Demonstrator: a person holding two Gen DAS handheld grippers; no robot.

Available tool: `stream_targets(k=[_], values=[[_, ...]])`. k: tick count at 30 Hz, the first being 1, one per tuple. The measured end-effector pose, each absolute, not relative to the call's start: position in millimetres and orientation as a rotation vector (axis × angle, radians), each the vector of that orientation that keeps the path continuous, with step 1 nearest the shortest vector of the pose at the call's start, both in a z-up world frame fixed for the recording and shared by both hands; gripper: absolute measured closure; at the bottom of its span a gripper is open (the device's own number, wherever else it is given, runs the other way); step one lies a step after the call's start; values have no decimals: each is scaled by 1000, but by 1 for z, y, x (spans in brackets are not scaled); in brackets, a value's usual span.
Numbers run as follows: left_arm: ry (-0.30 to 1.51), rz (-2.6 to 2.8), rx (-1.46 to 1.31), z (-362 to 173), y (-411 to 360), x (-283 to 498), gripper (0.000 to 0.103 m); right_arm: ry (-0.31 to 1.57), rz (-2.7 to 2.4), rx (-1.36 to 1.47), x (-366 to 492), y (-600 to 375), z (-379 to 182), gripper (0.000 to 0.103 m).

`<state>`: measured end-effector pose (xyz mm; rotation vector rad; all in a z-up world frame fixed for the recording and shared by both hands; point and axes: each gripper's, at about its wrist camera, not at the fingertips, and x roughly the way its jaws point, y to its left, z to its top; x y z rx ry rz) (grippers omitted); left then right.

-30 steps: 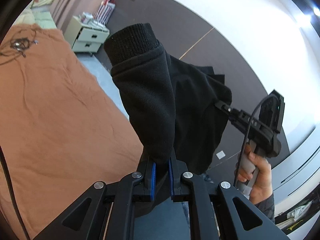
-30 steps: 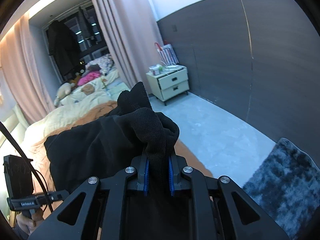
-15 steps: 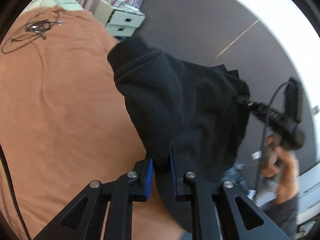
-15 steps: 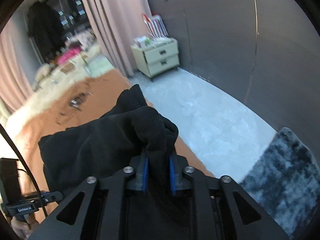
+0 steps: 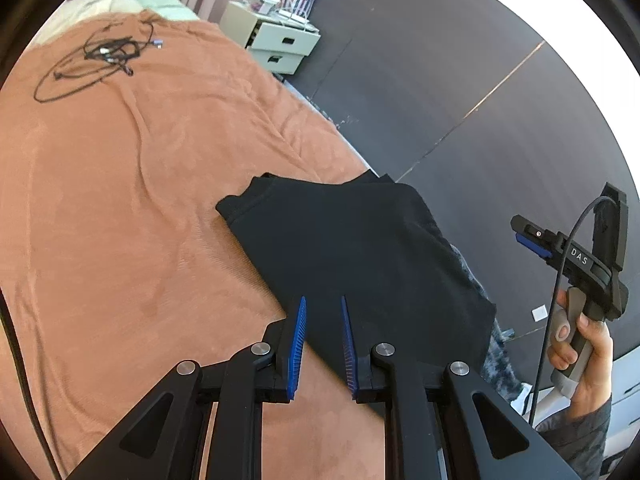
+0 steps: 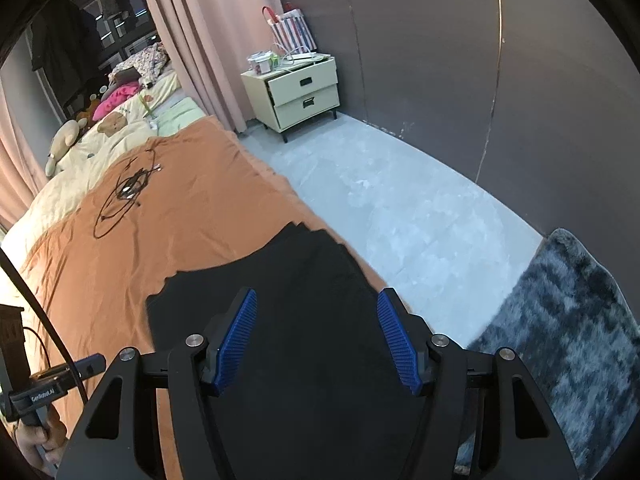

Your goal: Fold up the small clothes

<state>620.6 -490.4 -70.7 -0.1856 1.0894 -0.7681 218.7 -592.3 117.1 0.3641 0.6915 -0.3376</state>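
A: Where does the black garment (image 5: 352,248) lie?

B: Folded flat on the orange bedspread (image 5: 120,208), at the bed's edge nearest the grey floor (image 6: 400,200). In the left wrist view it runs from the centre toward 4 o'clock, with its ribbed hem at 10 o'clock of its own outline.

A: State of the left tool (image 5: 322,300)?

B: Its blue pads (image 5: 298,344) stand a narrow gap apart. The cloth shows between and behind them, but neither pad presses on it; the garment lies loose on the bed.

A: And the right tool (image 6: 316,304)?

B: Its jaws are opening and already stand wide. The garment (image 6: 296,320) lies beneath them, gripped by neither pad. In the left wrist view this tool (image 5: 532,236) appears at 3 o'clock, clear of the cloth, with the person's right hand (image 5: 580,356) on its handle.

A: What surrounds the work area?

B: A tangle of black cable (image 6: 128,188) lies on the bedspread at 10 o'clock in the right wrist view, well apart from the garment. A cream nightstand (image 6: 300,94) stands at 12 o'clock against the dark wall, beside pink curtains (image 6: 200,40). A shaggy grey rug (image 6: 568,328) covers the floor at 4 o'clock. Pillows and soft toys (image 6: 100,124) lie at the far end of the bed.
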Motion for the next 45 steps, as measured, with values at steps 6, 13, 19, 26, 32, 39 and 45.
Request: stream_targets(k=[6,13,19,26,32,39,45], values=[[1026,-757,-161,-44,-463,594,66,673,-326,377,176,-557,142,24],[922,-747,-138,-1,-419,548,17,653,-381,352,125,-527,126,16],[845,-737,-110,31,-379,506,0,617,-395,351,92,-498,109,0],[800,-734,-93,50,-344,468,0,593,-370,349,67,-471,102,0],[767,-733,-77,56,-312,431,0,567,-341,345,33,-446,102,0],[731,-703,-56,59,-275,386,0,538,-292,333,-10,-416,92,0],[696,-660,-51,57,-245,343,0,519,-253,310,-44,-397,84,0]])
